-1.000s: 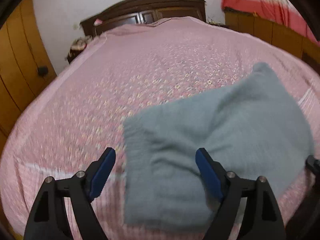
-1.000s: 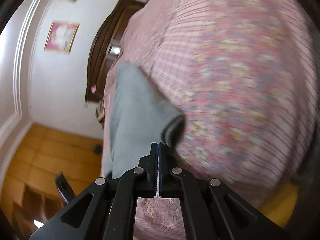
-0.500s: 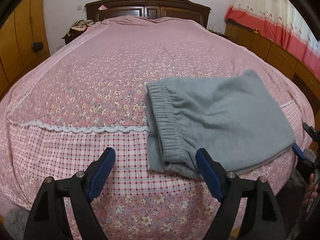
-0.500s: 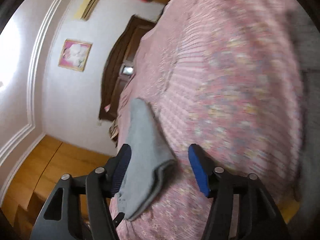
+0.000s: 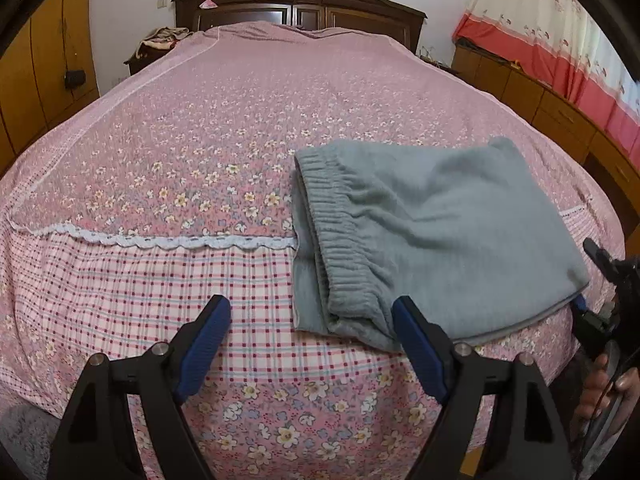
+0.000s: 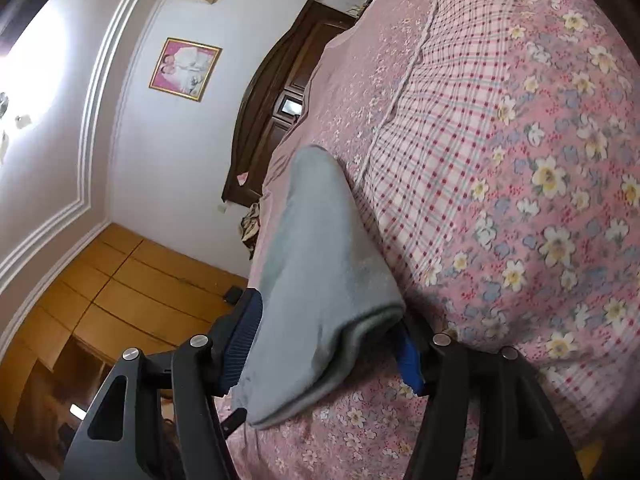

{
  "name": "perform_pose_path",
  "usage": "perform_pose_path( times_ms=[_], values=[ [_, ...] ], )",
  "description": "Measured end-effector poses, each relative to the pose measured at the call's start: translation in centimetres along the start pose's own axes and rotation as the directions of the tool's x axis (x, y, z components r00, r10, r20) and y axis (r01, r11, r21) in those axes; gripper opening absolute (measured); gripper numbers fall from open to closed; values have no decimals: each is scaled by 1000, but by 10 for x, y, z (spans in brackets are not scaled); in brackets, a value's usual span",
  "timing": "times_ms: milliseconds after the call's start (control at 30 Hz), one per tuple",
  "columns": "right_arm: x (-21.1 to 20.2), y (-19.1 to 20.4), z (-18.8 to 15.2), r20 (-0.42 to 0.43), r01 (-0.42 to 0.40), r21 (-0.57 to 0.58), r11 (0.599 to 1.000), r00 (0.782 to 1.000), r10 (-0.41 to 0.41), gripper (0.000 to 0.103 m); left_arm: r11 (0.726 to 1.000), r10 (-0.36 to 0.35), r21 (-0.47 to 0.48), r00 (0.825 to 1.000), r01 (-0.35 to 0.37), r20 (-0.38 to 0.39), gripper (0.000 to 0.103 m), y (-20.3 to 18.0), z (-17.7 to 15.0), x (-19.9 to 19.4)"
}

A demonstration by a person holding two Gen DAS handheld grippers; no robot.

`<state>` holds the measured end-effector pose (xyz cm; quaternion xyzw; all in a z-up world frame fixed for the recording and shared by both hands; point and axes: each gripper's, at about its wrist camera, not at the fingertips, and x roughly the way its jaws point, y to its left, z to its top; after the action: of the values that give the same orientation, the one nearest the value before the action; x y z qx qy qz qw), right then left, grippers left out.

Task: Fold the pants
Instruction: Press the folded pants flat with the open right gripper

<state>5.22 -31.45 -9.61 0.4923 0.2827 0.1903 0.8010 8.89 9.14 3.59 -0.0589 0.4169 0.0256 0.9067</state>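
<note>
Pink floral bedspread (image 5: 208, 152), folded grey pants (image 5: 432, 232), wooden headboard (image 5: 300, 4)

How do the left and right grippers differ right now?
Left gripper is open over bare bedspread, with nothing between its pads; right gripper is open too, but straddles the folded corner of the pants. Left sits level, right is rolled sideways. Both have blue pads.

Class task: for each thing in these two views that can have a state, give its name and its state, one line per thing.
Grey fleece pants: folded into a flat stack on the bed, elastic waistband on top, held by neither gripper.
Left gripper: open, empty, hovering over the checked band.
Right gripper: open, fingers either side of the pants' folded edge, not clamped.
Pink floral bedspread: spread flat over the bed.
</note>
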Motion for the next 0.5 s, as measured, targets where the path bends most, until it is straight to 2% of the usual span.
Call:
perform_pose_path(
  times_ms=[133,167,233,267,367,500],
  values=[
    [17,-5,10,16,-25,75,997,1000,24,62,999,25,47,1000,-25,8,86,-8,-2,-4],
    [17,-6,12,18,-23,84,996,1000,22,57,998,26,53,1000,-26,4,86,-9,-3,-5],
    [22,-5,13,12,27,74,997,1000,-28,34,998,23,57,1000,-23,-1,86,-11,-6,-6],
    [22,-6,13,5,48,75,996,999,-48,18,998,22,55,1000,-22,-3,86,-12,-7,-6],
    [24,-14,13,-6,25,113,993,1000,-24,16,998,11,57,1000,-11,6,86,-18,-11,-15],
    [23,-6,11,-7,81,44,996,997,-81,16,995,22,101,999,-25,25,86,-29,-17,-22]
  ],
)
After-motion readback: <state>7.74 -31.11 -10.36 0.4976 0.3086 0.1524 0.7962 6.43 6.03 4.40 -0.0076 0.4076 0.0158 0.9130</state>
